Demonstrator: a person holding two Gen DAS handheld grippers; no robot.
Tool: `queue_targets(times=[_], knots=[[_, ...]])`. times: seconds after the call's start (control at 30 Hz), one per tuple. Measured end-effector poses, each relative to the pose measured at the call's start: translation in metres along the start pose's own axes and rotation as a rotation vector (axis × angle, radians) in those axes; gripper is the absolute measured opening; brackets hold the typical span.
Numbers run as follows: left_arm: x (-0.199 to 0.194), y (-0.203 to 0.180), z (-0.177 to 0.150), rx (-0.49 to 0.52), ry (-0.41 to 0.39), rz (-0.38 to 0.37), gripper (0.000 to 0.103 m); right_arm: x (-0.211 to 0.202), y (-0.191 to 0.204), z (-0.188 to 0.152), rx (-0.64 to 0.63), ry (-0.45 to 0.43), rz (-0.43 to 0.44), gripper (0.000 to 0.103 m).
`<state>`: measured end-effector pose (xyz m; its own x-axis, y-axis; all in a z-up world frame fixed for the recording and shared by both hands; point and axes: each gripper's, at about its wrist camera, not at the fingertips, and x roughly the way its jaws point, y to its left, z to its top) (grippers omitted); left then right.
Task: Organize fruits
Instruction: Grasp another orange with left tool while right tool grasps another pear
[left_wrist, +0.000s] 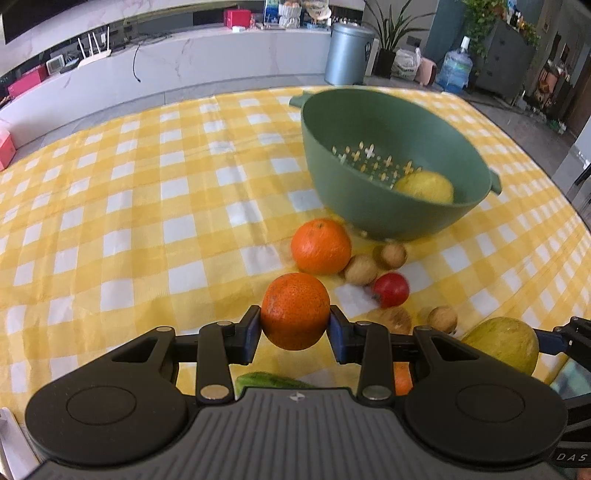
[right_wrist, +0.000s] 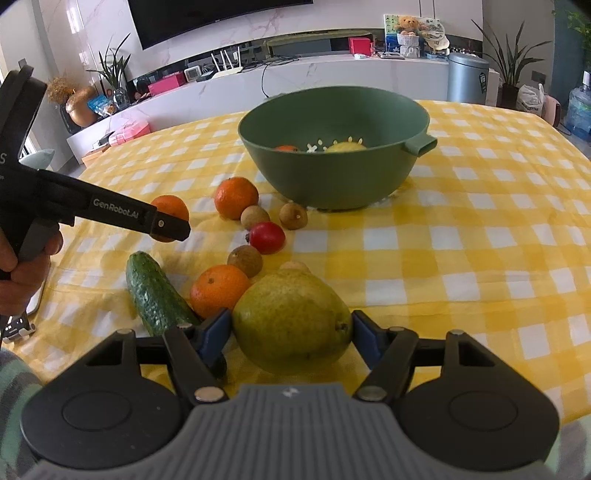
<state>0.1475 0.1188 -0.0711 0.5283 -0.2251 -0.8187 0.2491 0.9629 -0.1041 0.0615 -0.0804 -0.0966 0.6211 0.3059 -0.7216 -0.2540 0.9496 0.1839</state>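
**Both hands loaded, bowl next**

While each hand has a fruit pinched, the step in hand looks like the carry to the bowl. Nearest, the left gripper (left_wrist: 295, 325) has its fingers (left_wrist: 250, 328) closed on an orange (left_wrist: 295, 311), which seems lifted off the table (left_wrist: 129, 221); the tool slants down toward the cloth, a hand (right_wrist: 22, 273) on its grip at the left. Beside it, the right gripper (right_wrist: 291, 338) has its fingers (right_wrist: 214, 332) closed wide on a pear (right_wrist: 291, 319), also angled downward; whether the pear is clear of the cloth I cannot tell. Past them lie a cucumber (right_wrist: 155, 295), two more oranges, some small brown fruits (right_wrist: 245, 260) and a red fruit (right_wrist: 267, 238), loose on the table. Farthest stands the bowl (right_wrist: 332, 177), already holding a yellow fruit (left_wrist: 424, 186) and something orange. Next, I judge, each load must rise over the rim, one at a time, and be let go low inside so nothing bounces out.
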Motion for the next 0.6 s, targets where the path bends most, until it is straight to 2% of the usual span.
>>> queue_targets(times=[0.37,0.6], knots=[[-0.021,-0.020,0.016,0.022,-0.095,-0.042,0.042,-0.020,-0.012,0.026,0.006,-0.081,0.005,0.067],[-0.034,-0.036,0.037,0.038,-0.160,-0.060,0.042,-0.035,-0.017,0.053,-0.044,-0.145,0.005,0.067]])
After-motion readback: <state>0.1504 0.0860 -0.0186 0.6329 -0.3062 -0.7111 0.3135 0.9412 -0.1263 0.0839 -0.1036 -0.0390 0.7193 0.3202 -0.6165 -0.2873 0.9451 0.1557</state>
